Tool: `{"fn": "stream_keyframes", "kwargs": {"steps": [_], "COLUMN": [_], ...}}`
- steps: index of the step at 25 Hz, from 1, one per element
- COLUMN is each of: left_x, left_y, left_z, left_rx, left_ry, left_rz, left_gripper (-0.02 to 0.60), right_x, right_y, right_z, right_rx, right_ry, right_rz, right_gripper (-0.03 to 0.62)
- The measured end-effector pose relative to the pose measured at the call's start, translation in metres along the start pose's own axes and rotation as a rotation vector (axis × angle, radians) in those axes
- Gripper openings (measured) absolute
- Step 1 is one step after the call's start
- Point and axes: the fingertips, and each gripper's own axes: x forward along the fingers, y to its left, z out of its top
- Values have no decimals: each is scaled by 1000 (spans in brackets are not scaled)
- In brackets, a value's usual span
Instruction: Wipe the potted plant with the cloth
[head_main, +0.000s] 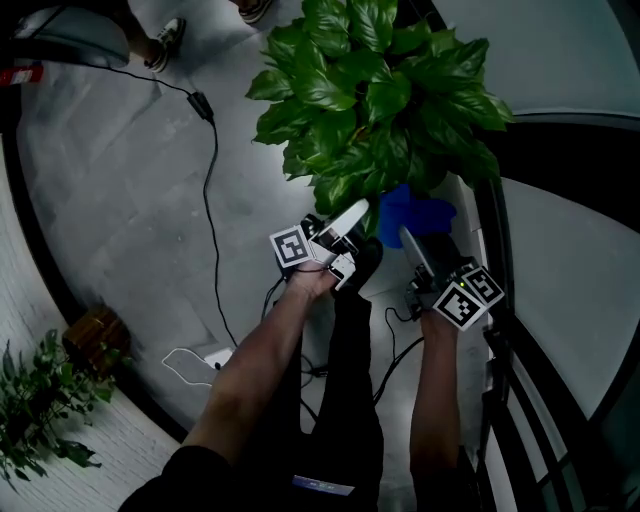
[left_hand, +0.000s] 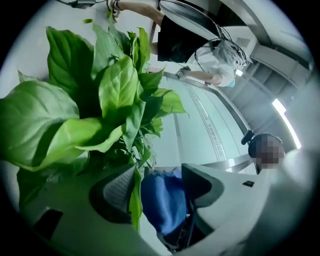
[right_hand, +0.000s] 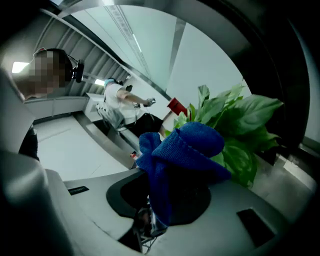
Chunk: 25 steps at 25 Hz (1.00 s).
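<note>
The right gripper (right_hand: 172, 207) has its jaws clamped on the bunched blue terry cloth (right_hand: 182, 147), beside the lower foliage of the leafy green potted plant (head_main: 380, 90). The left gripper (left_hand: 152, 182) has its jaws apart around a hanging narrow leaf (left_hand: 135, 200). I'd steady that leaf gently, then wipe from stem to tip.
</note>
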Motion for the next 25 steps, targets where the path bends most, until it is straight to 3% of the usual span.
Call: {"fn": "stream_keyframes", "kwargs": {"steps": [4,9,16,25], "left_x": [0,-2,-9,-16], "left_y": [-3,-3,-2,-1], "left_z": [-1,-1,3,-7], "left_rx": [1,-5,-2,-5], "left_ry": [2,-15,-28,2], "left_rz": [-2,1,8,20], "left_gripper": [299,299,299,299], "right_x": [32,70,51,28], "right_y": [-25,-24,-1,8], "right_z": [14,-30,-76,-95], "right_rx": [15,72,124,148], "right_ry": [-35,82,137,147], "right_rz": [-26,30,74,94], "right_gripper": [100,100,100,100]}}
